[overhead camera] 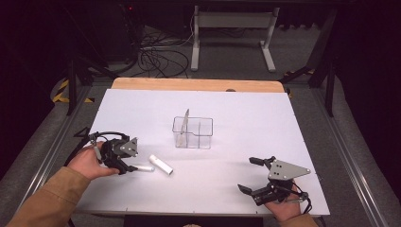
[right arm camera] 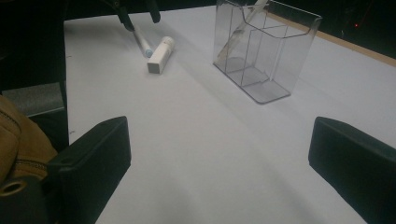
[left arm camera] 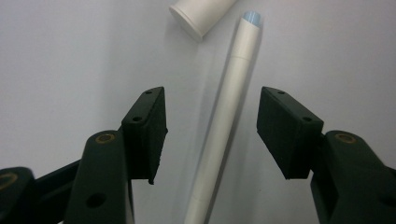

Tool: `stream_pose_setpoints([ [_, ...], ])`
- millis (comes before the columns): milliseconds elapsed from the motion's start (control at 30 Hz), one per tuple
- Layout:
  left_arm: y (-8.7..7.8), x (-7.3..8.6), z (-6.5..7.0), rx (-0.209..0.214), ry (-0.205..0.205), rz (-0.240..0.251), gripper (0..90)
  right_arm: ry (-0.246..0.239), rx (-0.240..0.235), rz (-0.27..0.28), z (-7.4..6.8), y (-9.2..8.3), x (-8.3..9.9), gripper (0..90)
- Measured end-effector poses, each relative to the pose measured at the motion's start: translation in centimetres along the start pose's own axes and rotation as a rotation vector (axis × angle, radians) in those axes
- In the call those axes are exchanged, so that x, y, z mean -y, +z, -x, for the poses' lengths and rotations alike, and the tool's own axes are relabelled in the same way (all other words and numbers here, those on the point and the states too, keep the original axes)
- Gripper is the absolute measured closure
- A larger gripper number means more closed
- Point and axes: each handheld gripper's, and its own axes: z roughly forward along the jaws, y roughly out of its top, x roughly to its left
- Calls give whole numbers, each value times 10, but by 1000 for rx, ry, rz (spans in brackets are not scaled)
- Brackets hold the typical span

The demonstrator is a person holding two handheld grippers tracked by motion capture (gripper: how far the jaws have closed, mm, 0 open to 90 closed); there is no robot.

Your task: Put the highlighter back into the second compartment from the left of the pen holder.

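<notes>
Nearest the person, the right gripper (overhead camera: 253, 176) rests low at the front right of the white surface (overhead camera: 246, 118), held in a hand (overhead camera: 283, 208), its jaws spread wide with nothing but bare surface between them. At the front left, the left gripper (overhead camera: 124, 161) is held in the other hand (overhead camera: 90, 163), tan sleeve (overhead camera: 47, 198) behind it, and points toward the middle of the surface. A thin white pen (left arm camera: 224, 121) lies flat between its jaws — they stand apart on either side of it, neither pad touching it, a clear gap on both sides. The pen's pale blue tip (left arm camera: 251, 17) points away from the gripper. Just beside that tip lies a thicker white tube (overhead camera: 161, 164), its flared end close to the pen; whether they touch I cannot tell. Farther off, near the middle of the surface, stands a clear plastic organizer (overhead camera: 193, 132) with compartments; one slim thing leans in its left compartment, sticking up above the rim. Beyond the surface's wooden far edge (overhead camera: 198, 84) — floor, cables and a white stand (overhead camera: 231, 33).
</notes>
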Motion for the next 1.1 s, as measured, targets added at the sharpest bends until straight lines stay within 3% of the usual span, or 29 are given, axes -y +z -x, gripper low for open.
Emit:
stream_pose_setpoints([
  [200,5,0,1,6,23,-52,473,3,1,1,0,0,0,62],
  [567,12,-1,3,6,70,-103,569,2,1,0,0,0,0,62],
  [700,14,-2,5,-1,106,-111,618,0,0,-2,0,0,0,62],
  [1100,21,-8,5,31,163,-169,724,-1,-1,-3,0,1,0,62],
])
